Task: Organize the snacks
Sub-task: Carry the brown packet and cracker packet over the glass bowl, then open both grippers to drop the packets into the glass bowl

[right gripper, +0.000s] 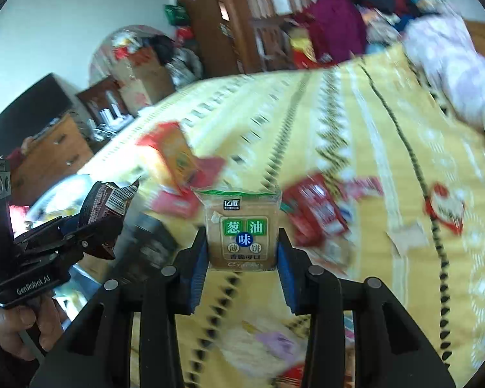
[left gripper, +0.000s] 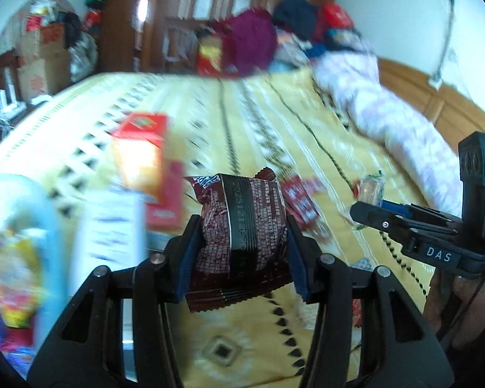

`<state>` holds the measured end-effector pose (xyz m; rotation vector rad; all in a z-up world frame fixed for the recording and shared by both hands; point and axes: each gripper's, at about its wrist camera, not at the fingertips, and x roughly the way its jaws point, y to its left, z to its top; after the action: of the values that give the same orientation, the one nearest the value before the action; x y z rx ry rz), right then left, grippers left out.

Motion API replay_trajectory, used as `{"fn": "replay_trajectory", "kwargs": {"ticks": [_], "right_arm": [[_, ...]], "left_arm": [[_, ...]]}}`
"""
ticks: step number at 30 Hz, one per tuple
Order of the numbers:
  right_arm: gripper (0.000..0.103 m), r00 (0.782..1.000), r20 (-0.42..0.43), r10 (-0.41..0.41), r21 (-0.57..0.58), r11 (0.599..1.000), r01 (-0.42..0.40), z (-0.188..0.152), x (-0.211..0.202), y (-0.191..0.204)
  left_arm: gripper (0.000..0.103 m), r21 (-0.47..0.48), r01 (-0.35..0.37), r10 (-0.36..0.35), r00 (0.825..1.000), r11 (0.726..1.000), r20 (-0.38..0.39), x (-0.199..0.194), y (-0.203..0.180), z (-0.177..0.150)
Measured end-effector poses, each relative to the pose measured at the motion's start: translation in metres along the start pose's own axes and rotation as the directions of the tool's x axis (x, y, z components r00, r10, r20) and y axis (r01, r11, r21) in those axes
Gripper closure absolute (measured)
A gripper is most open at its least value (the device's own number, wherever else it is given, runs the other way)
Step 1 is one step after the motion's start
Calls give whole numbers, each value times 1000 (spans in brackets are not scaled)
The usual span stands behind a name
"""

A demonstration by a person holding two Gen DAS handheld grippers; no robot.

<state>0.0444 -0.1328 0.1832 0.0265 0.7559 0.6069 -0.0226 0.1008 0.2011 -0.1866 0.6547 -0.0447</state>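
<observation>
Step in hand: two snack packets are judged to be carried off the yellow patterned bedspread [left gripper: 307, 135] toward a sorting place, which cannot be told from these views.
How it is best done: both packets should be kept level and clear of each other; the squeeze should be held light, since the cracker is likely brittle.
Left tongs [left gripper: 242, 242]: partly closed, gripping the dark maroon foil snack packet [left gripper: 242, 226] by its sides, at 12 o'clock from the camera.
Right tongs [right gripper: 242, 249]: partly closed, gripping the tan square cracker packet with green label [right gripper: 242, 229] between the blue pads [right gripper: 199, 265].
Left behind on the bed: a red and orange snack box [left gripper: 142, 155] at 10 o'clock, red wrappers [right gripper: 317, 210] at 2 o'clock.
</observation>
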Motion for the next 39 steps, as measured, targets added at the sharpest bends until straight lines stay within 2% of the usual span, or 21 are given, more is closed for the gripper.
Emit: {"fn": "replay_trajectory", "kwargs": {"ticks": [4, 7, 10, 14, 19, 26, 39], "right_arm": [[60, 996, 19, 85, -59, 995, -84, 24, -4, 58], [60, 988, 10, 154, -118, 981, -151, 35, 1, 113], [60, 975, -7, 223, -160, 962, -221, 42, 9, 164], [60, 947, -57, 317, -200, 925, -322, 44, 25, 231], [60, 914, -150, 378, -261, 876, -405, 29, 48, 310], [60, 890, -240, 388, -313, 837, -449, 7, 72, 366], [60, 889, -268, 370, -310, 841, -443, 1, 88, 376]], "left_arm": [[53, -49, -90, 93, 993, 995, 68, -49, 50, 8], [53, -114, -180, 191, 977, 977, 98, -81, 95, 4], [53, -193, -282, 303, 949, 940, 88, -108, 148, -7], [53, -279, -381, 406, 913, 882, 35, -125, 201, -29], [53, -330, -442, 468, 884, 834, -4, -133, 228, -51], [53, -362, -437, 464, 886, 823, -17, -139, 246, -64], [53, -377, -424, 448, 894, 824, -24, -140, 254, -68]]}}
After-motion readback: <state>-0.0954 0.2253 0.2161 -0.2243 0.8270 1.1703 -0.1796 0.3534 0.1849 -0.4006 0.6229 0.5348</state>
